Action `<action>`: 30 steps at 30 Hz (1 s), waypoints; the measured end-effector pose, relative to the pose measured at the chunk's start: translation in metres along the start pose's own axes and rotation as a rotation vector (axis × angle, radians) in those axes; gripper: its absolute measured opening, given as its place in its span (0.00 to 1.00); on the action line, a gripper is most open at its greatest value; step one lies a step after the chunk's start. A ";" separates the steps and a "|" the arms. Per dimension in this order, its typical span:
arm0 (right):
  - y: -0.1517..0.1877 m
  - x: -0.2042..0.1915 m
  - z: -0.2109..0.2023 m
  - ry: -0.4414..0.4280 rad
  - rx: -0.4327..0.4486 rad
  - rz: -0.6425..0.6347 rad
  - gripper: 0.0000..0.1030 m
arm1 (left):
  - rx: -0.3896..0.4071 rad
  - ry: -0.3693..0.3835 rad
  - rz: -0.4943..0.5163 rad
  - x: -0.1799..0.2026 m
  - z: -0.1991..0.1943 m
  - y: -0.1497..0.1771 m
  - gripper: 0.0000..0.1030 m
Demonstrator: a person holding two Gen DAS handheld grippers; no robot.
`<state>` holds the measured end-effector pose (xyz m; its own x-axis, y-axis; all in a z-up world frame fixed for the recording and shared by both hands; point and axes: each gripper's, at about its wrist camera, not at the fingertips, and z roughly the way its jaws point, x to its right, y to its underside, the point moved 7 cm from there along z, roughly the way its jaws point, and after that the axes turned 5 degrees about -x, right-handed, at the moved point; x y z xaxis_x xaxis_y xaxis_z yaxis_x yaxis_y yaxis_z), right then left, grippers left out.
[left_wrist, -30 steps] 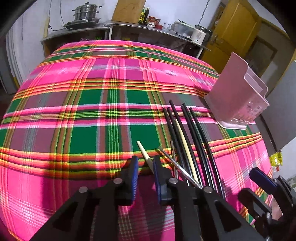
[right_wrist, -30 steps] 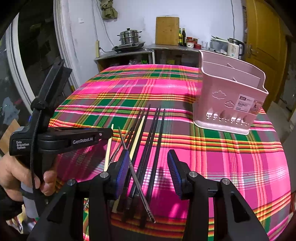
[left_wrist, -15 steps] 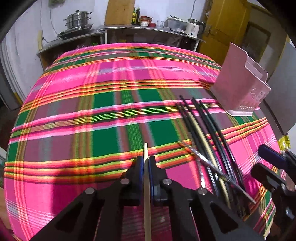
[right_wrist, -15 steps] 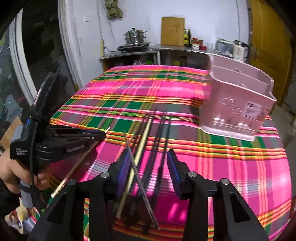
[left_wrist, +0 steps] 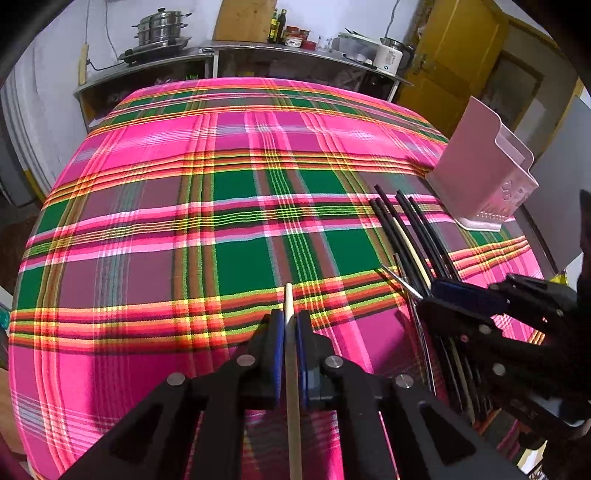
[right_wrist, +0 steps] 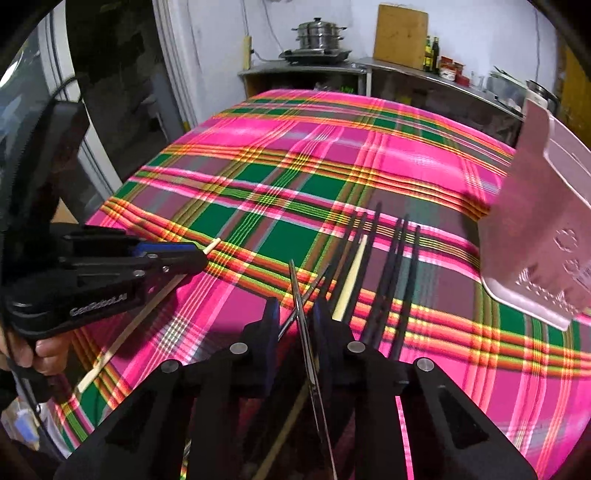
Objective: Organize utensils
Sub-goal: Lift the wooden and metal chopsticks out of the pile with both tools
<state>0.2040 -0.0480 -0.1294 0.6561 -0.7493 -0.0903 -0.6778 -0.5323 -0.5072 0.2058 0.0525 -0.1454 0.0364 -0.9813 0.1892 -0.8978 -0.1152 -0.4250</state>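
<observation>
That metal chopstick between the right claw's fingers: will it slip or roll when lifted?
The metal chopstick looks polished and thin, so it may slip or pivot as the closing right claw pinches it. It lies crossed over another, so lifting may nudge that one. Probably stiff.

A home kitchen, by the look of it; a stacked steel steamer pot [right_wrist: 318,32] sits on a cooker on a metal counter [left_wrist: 207,55] against the white wall; a wooden chopping board [right_wrist: 400,35] leans there beside dark bottles [right_wrist: 431,51], perhaps sauces; a plaid tablecloth [left_wrist: 236,206] covers the table; a yellow door [left_wrist: 450,55] stands beyond.
</observation>
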 end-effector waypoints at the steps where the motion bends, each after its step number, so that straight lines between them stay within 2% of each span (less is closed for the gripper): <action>1: -0.001 -0.001 0.004 0.001 -0.012 -0.008 0.18 | -0.004 -0.002 0.006 0.000 0.000 0.000 0.07; 5: -0.005 0.000 0.011 0.017 -0.033 -0.030 0.16 | -0.016 -0.002 0.024 0.003 0.001 -0.001 0.11; 8: -0.008 0.000 0.014 0.027 -0.044 -0.034 0.09 | -0.025 -0.018 0.054 0.006 0.003 -0.002 0.14; 19: -0.006 -0.006 0.020 0.022 -0.115 -0.074 0.09 | -0.021 -0.112 0.159 0.017 0.005 -0.001 0.14; 22: -0.007 -0.006 0.020 0.018 -0.112 -0.066 0.08 | -0.013 -0.101 0.156 0.015 0.004 -0.001 0.14; 24: -0.007 -0.004 0.018 0.012 -0.104 -0.056 0.06 | -0.011 -0.107 0.154 0.013 0.003 -0.001 0.07; 25: -0.007 -0.004 0.016 0.009 -0.098 -0.049 0.06 | -0.012 -0.102 0.149 0.011 0.003 -0.002 0.06; 30: -0.013 0.001 -0.001 -0.007 -0.050 -0.011 0.05 | -0.026 -0.040 0.099 0.006 0.001 -0.004 0.05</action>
<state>0.2128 -0.0426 -0.1219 0.6655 -0.7408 -0.0908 -0.6863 -0.5597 -0.4645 0.2099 0.0465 -0.1431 -0.0358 -0.9930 0.1123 -0.9091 -0.0142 -0.4162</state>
